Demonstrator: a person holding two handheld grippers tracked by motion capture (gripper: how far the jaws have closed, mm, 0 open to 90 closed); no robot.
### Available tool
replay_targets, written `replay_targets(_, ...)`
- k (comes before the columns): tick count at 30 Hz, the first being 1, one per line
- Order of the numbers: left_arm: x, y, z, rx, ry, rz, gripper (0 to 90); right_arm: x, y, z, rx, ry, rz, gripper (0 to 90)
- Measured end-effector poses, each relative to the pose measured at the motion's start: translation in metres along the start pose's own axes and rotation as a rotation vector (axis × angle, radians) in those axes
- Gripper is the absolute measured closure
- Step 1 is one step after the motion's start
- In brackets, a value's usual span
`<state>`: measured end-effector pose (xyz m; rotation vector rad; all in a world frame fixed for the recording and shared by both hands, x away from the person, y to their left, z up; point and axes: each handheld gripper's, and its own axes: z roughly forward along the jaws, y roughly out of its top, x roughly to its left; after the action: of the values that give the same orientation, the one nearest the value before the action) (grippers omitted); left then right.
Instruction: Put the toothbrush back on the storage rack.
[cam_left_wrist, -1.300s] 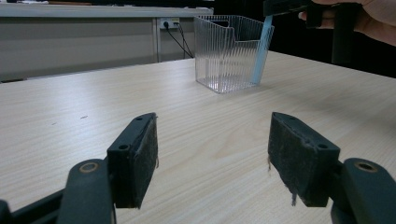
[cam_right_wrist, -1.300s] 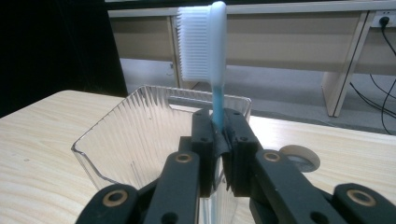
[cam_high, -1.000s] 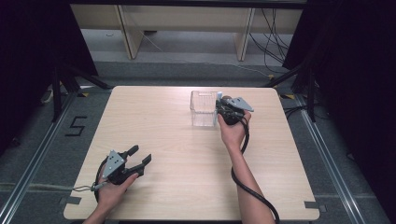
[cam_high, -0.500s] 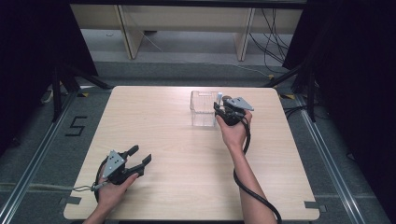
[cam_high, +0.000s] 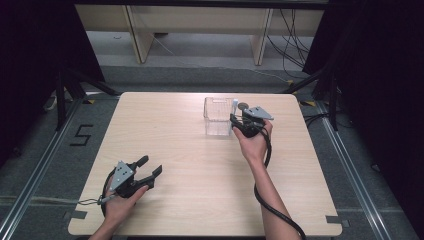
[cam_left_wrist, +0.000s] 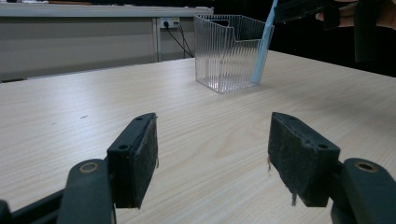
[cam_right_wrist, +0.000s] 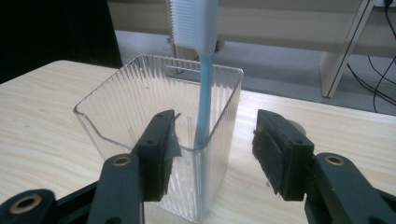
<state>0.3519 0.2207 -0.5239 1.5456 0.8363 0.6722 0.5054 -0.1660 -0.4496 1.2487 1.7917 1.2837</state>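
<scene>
Toothbrush stands in the clear bin, our right fingers just let go.

High view: we see the clear bin (cam_high: 218, 116) on the counter (cam_high: 190, 165), the right gripper (cam_high: 239, 123) beside it, a second ago clamped. Left gripper view: our left gripper (cam_left_wrist: 212, 154) rests spread, well apart. Right gripper view: the toothbrush (cam_right_wrist: 201, 79) leans upright inside the bin's corner; fingers (cam_right_wrist: 161, 149) have just opened, flanking it untouched.

The only readable mark is a black numeral 5 (cam_high: 81, 135) on the grey floor (cam_high: 45, 170) just off the table's (cam_high: 165, 140) left edge, near its far-left corner; no other text, label or brand is legible.
</scene>
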Motion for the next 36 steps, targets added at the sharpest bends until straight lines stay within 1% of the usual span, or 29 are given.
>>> replay_targets(1, 0.000, 0.000, 0.000, 0.000, 0.000, 0.000, 32.9, 0.000, 0.000, -0.001, 0.000, 0.001, 0.001, 48.5)
replay_targets(2, 0.000, 0.000, 0.000, 0.000, 0.000, 0.000, 32.9, 0.001, -0.001, -0.003, 0.009, -0.001, 0.015, 48.4)
replay_targets(3, 0.000, 0.000, 0.000, 0.000, 0.000, 0.000, 32.9, -0.002, -0.001, -0.004, 0.004, 0.000, -0.013, 48.3)
replay_targets(6, 0.000, 0.000, 0.000, 0.001, 0.000, 0.003, 32.9, -0.002, -0.003, -0.006, 0.015, 0.004, -0.002, 48.2)
replay_targets(7, 0.000, 0.000, 0.000, 0.002, 0.000, 0.003, 32.9, -0.002, -0.005, -0.008, 0.020, 0.016, -0.002, 48.1)
replay_targets(8, -0.001, 0.000, 0.000, 0.001, -0.001, 0.002, 32.9, -0.002, -0.006, -0.009, 0.022, 0.017, 0.000, 48.0)
replay_targets(9, 0.000, 0.000, 0.001, -0.001, -0.001, 0.005, 32.9, -0.003, -0.006, -0.010, 0.028, 0.015, -0.013, 48.1)
replay_targets(10, 0.000, 0.000, 0.001, -0.009, -0.007, 0.009, 32.9, -0.003, -0.008, -0.012, 0.026, 0.013, -0.005, 48.0)
replay_targets(11, 0.000, 0.000, 0.003, -0.023, -0.015, 0.013, 32.9, -0.003, -0.008, -0.013, 0.036, 0.013, -0.009, 48.1)
replay_targets(14, 0.000, 0.000, 0.003, -0.023, -0.015, 0.013, 32.9, -0.004, -0.012, -0.016, 0.037, 0.018, -0.004, 47.9)
replay_targets(15, 0.000, 0.000, 0.001, -0.007, -0.006, 0.011, 32.9, -0.005, -0.012, -0.016, 0.042, 0.022, -0.021, 47.9)
replay_targets(16, -0.001, 0.000, 0.000, 0.006, 0.000, 0.003, 32.9, -0.005, -0.013, -0.017, 0.046, 0.022, -0.011, 47.9)
replay_targets(18, -0.001, 0.000, 0.000, 0.006, 0.000, 0.002, 32.9, -0.005, -0.014, -0.018, 0.042, 0.018, -0.005, 47.9)
replay_targets(19, 0.000, 0.000, 0.002, -0.016, -0.008, 0.007, 32.9, -0.005, -0.016, -0.021, 0.054, 0.017, -0.008, 47.8)
replay_targets(21, 0.000, 0.000, 0.002, -0.021, -0.013, 0.010, 32.9, -0.004, -0.017, -0.022, 0.062, 0.022, 0.001, 47.8)
replay_targets(22, -0.001, 0.000, 0.000, 0.006, 0.000, 0.004, 32.9, -0.005, -0.018, -0.023, 0.054, 0.022, -0.014, 47.8)
replay_targets(24, -0.001, 0.000, 0.000, 0.005, 0.000, 0.002, 32.8, -0.005, -0.020, -0.025, 0.059, 0.023, -0.015, 47.7)
replay_targets(25, -0.001, 0.000, 0.000, 0.005, 0.001, 0.002, 32.8, -0.004, -0.021, -0.027, 0.069, 0.012, -0.005, 47.7)
replay_targets(26, -0.001, 0.000, 0.000, 0.004, 0.003, -0.001, 32.8, -0.004, -0.023, -0.030, 0.073, 0.021, -0.005, 47.7)
replay_targets(27, -0.001, 0.000, 0.000, 0.004, 0.001, 0.000, 32.8, -0.005, -0.023, -0.030, 0.063, 0.022, -0.013, 47.6)
replay_targets(29, -0.001, 0.000, 0.000, 0.005, 0.002, 0.002, 32.8, -0.006, -0.025, -0.034, 0.075, 0.033, -0.014, 47.6)
replay_targets(31, -0.001, 0.000, 0.000, 0.005, 0.001, 0.002, 32.8, -0.006, -0.026, -0.035, 0.068, 0.028, -0.014, 47.6)
replay_targets(33, -0.001, 0.000, 0.000, 0.006, 0.001, 0.004, 32.8, -0.006, -0.028, -0.042, 0.085, 0.026, -0.017, 47.5)
replay_targets(34, -0.001, 0.000, 0.000, 0.006, 0.002, 0.004, 32.8, -0.009, -0.029, -0.041, 0.065, 0.027, -0.071, 47.5)
replay_targets(35, -0.001, 0.000, 0.000, 0.006, 0.002, 0.004, 32.8, -0.008, -0.030, -0.044, 0.073, 0.034, -0.050, 47.4)
replay_targets(36, -0.001, 0.000, 0.000, 0.006, 0.003, 0.004, 32.8, -0.005, -0.032, -0.045, 0.079, 0.030, -0.019, 47.4)
